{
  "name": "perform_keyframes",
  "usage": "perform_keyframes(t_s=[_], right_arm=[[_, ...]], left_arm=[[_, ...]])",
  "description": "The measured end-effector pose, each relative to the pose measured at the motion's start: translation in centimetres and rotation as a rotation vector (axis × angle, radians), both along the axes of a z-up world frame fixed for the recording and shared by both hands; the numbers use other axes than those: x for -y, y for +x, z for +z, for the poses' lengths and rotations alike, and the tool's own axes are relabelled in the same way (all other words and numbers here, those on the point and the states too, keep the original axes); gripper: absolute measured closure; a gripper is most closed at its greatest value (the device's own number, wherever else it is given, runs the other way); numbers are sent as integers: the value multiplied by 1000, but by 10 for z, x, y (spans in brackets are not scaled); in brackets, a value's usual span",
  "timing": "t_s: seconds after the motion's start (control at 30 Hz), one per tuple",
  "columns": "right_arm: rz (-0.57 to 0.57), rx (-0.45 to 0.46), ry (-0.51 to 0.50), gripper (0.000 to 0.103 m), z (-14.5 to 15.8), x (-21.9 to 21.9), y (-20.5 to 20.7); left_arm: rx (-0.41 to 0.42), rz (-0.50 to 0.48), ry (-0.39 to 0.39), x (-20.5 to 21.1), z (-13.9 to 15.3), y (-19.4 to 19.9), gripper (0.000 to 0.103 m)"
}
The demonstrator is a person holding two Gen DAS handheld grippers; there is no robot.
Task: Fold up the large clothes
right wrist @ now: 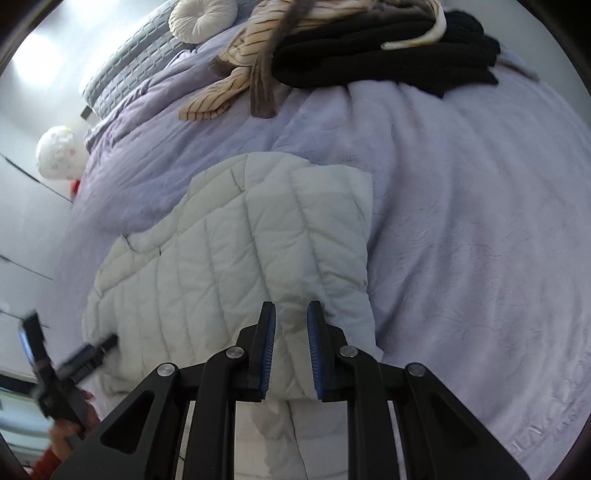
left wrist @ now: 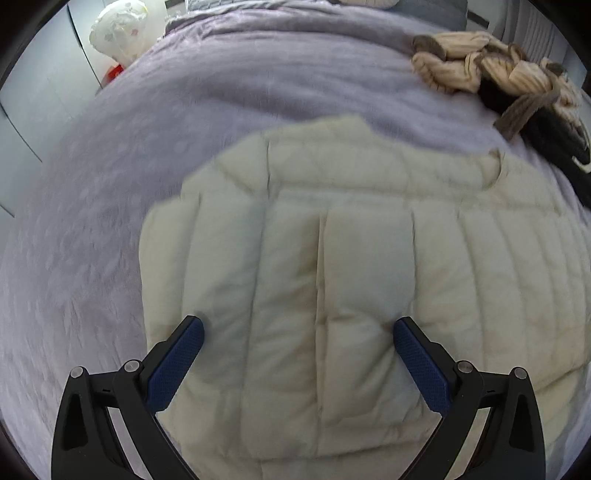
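A cream quilted puffer jacket [left wrist: 351, 258] lies folded on the lilac bed cover [left wrist: 110, 221]. My left gripper [left wrist: 298, 328] is open wide, its blue pads just above the jacket's near part, holding nothing. In the right wrist view the jacket [right wrist: 229, 251] lies on the bed with one edge folded over. My right gripper [right wrist: 291, 314] is shut on a fold of the jacket's near edge; fabric fills the narrow gap between the blue pads. The left gripper [right wrist: 99, 347] shows at the jacket's far left edge, blurred.
A pile of striped beige and black clothes [left wrist: 517, 85] [right wrist: 369, 44] lies at the head of the bed. A round cream cushion [right wrist: 203, 16] and a grey quilted pillow [right wrist: 125, 74] lie beyond. A white bag [left wrist: 118, 33] stands by the wall.
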State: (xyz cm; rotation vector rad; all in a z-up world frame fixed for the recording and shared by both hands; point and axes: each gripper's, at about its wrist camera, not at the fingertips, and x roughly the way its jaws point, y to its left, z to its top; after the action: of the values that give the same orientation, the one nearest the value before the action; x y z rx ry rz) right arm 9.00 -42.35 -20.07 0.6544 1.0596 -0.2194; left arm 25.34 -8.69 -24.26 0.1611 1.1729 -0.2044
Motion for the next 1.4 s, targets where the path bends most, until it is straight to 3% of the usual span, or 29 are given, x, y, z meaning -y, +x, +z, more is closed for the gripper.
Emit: perform_keyframes(t_s=[0.1, 0.3, 0.5, 0.67, 0.77, 0.8, 0.87, 0.97, 1.13, 1.3, 1.4], right_arm=[[46, -20, 26, 84, -17, -6, 12], [109, -53, -22, 84, -40, -15, 26], [122, -42, -19, 84, -40, -10, 24], [107, -39, -3, 84, -42, -10, 22], [108, -38, -4, 84, -42, -10, 21], [107, -38, -2, 84, -42, -10, 21], [105, -39, -1, 84, -42, -10, 21], [110, -43, -11, 84, -42, -12, 21], [135, -52, -43, 83, -33, -21, 22], [73, 72, -142, 84, 8, -4, 20], [66, 44, -64, 83, -6, 14, 36]], left_arm=[[-15, 9, 20, -6, -8, -10, 0], [-20, 9, 31, -10, -6, -26, 0], [33, 17, -86, -34, 32, -19, 0], [-197, -58, -335, -38, 19, 4, 0], [-241, -109, -364, -22, 11, -2, 2], [-254, -110, -368, -18, 8, -5, 7], [-277, -116, -375, -10, 4, -7, 44], [-279, -96, -348, -8, 1, -6, 83], [-269, -47, -360, -26, -5, -13, 83], [-231, -79, -306, -19, -1, -17, 83], [-209, -92, -259, -19, 2, -18, 83]])
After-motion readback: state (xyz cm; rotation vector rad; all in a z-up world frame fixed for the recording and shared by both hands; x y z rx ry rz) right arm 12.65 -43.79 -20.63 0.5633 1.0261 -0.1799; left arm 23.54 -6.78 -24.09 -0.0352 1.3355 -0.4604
